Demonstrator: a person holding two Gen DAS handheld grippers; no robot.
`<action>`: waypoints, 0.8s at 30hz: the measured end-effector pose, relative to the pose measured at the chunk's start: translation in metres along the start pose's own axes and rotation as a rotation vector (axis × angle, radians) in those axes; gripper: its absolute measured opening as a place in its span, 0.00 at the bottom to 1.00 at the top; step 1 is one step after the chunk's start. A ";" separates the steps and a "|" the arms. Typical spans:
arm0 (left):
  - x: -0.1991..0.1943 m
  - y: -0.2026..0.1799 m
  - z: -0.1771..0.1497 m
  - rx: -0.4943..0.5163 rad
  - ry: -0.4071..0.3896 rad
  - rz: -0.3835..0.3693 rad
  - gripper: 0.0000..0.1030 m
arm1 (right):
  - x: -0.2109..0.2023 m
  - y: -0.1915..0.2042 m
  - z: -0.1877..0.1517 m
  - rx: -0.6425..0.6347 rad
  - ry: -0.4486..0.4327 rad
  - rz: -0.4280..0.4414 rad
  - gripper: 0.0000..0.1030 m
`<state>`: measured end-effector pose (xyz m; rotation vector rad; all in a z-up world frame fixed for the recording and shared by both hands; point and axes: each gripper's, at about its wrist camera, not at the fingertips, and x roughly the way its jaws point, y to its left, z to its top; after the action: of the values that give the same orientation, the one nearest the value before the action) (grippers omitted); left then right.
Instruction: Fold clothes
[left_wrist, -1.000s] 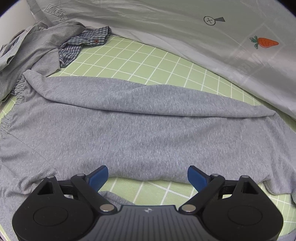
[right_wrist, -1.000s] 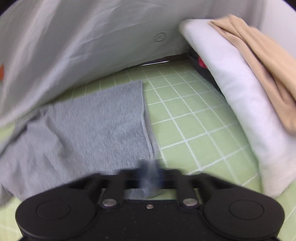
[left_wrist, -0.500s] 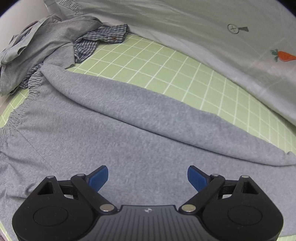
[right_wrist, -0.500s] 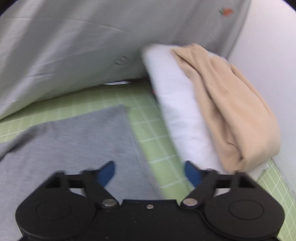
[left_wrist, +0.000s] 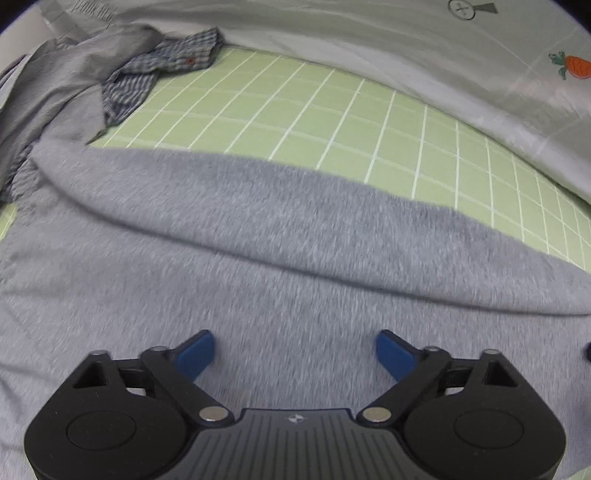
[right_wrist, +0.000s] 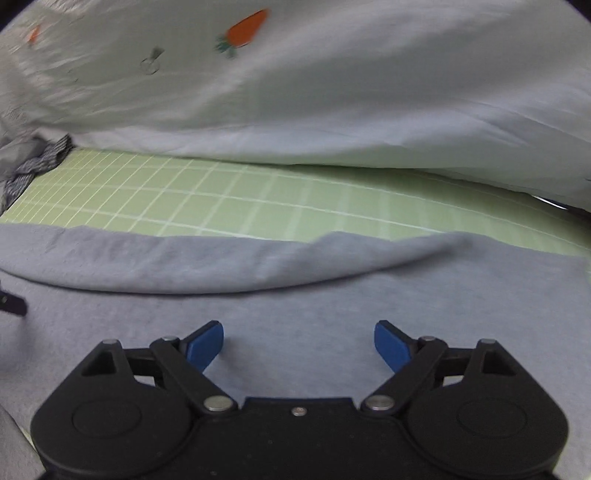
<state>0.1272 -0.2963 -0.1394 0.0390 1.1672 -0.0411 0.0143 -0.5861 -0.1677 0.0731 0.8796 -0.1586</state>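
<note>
While both claws are pointing steeply down, the grey garment (left_wrist: 280, 258) is lying directly beneath them, its long axis running across from left to right, a folded ridge crossing just beyond the fingertips. The left gripper (left_wrist: 294, 354) is standing wide open, gripping nothing. The right gripper (right_wrist: 298, 345) is opening its jaws, nothing between them but cloth below. Farther ahead the green gridded mat (left_wrist: 332, 110) is showing. Beyond the left claw's left side a checked shirt (left_wrist: 155, 74) is lying crumpled. Farthest off a pale sheet (right_wrist: 332, 92) is bearing a carrot print (right_wrist: 245, 31) and blurred lettering I cannot read.
</note>
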 end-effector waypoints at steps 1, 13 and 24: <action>0.002 0.000 0.001 0.009 -0.015 -0.003 0.96 | 0.004 0.008 0.001 -0.013 0.006 0.012 0.90; 0.033 0.003 0.063 0.027 -0.183 -0.030 0.99 | 0.045 0.020 0.052 0.006 -0.031 0.043 0.92; 0.019 0.027 0.094 -0.053 -0.286 -0.026 0.99 | 0.037 0.027 0.077 0.052 -0.114 -0.030 0.93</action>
<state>0.2223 -0.2746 -0.1198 -0.0288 0.8824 -0.0375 0.1004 -0.5731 -0.1475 0.0985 0.7634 -0.2121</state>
